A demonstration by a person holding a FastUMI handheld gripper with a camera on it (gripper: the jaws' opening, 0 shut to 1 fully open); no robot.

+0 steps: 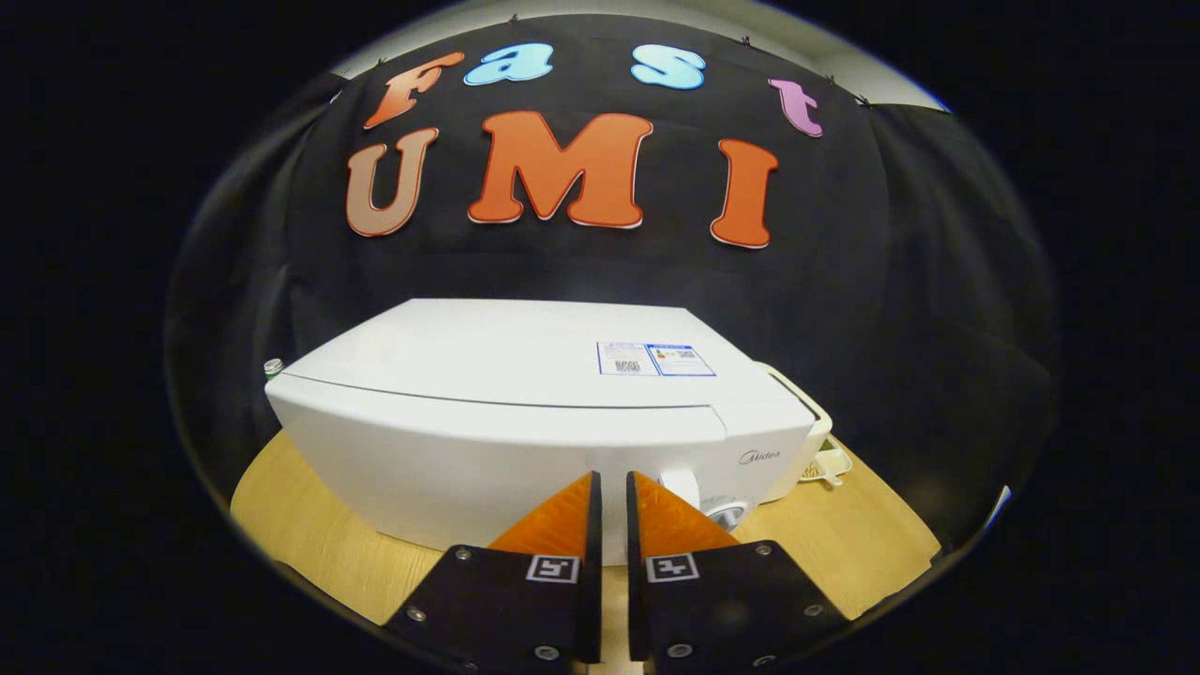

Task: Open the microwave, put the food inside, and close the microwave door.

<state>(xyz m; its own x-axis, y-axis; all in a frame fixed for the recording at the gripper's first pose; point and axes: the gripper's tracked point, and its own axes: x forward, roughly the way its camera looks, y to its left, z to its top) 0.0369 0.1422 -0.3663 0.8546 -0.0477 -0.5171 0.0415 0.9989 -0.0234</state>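
Your gripper [610,480] sits nearest, its fingers drawn almost together with only a thin gap and nothing between them. Just ahead, a white, rounded microwave [525,422] stands door shut on the wooden bench [309,539]; a small cream tray of food [829,463] rests near the bench's right edge. Spread the fingers first, then approach the door's handle side squarely.

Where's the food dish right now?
In the gripper view the food dish sits on the wooden table beside the closed microwave, beyond and right of the gripper, whose fingers are nearly together, holding nothing.
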